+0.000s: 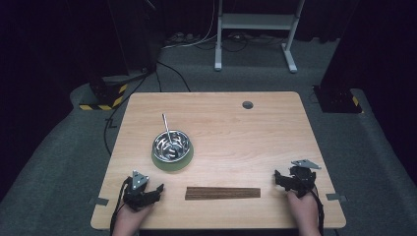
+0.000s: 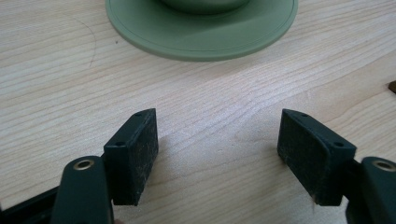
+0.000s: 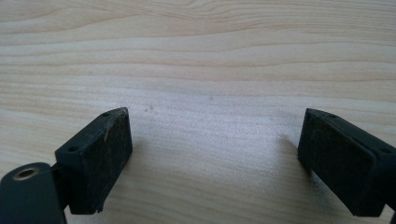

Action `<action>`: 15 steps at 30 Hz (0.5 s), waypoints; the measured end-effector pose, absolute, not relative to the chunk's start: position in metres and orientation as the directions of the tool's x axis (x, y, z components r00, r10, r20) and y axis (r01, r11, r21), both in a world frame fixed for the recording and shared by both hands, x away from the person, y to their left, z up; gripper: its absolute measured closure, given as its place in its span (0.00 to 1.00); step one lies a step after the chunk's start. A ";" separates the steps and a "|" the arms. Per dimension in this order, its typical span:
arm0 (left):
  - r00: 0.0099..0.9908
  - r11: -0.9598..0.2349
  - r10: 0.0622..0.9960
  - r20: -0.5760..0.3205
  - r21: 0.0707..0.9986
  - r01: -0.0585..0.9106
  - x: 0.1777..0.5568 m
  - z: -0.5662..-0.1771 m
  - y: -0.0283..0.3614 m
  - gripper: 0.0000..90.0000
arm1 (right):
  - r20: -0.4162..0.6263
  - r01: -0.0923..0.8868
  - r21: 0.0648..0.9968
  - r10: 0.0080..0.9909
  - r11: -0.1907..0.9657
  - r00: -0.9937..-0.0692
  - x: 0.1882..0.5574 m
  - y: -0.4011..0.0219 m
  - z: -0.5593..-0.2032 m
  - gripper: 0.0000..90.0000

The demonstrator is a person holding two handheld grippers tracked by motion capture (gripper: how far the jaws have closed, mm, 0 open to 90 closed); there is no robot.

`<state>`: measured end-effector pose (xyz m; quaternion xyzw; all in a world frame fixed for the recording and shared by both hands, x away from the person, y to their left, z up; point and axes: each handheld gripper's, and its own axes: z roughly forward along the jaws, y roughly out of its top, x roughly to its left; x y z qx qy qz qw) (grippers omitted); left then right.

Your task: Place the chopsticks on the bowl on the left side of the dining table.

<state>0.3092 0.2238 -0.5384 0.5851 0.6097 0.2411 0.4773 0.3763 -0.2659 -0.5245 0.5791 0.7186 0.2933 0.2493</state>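
both tools, left tool (image 1: 156, 189) and right tool (image 1: 279, 178), rest wide apart and empty on the worktop (image 1: 275, 123), so the next move is probably reaching for the steel bowl (image 1: 171, 145) or the dark wooden strip (image 1: 222, 192).

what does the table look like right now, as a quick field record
table: light wood table
bowl: shiny metal bowl, left of centre, on a green plate
utensil: metal handle leaning out of the bowl, away from the person
strip: dark wooden strip lying flat at the near edge
left tool: open, holding nothing
right tool: open, holding nothing
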 end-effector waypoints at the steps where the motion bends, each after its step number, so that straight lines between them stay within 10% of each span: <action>1: 0.140 0.199 0.944 -0.300 0.853 0.483 0.309 -0.538 0.224 0.32 | -0.019 0.686 0.710 0.979 0.157 -0.205 0.376 -0.266 -0.525 0.11; 15: 0.143 0.210 0.939 -0.313 0.850 0.483 0.309 -0.538 0.223 0.32 | -0.023 0.682 0.711 0.975 0.171 -0.220 0.375 -0.267 -0.524 0.11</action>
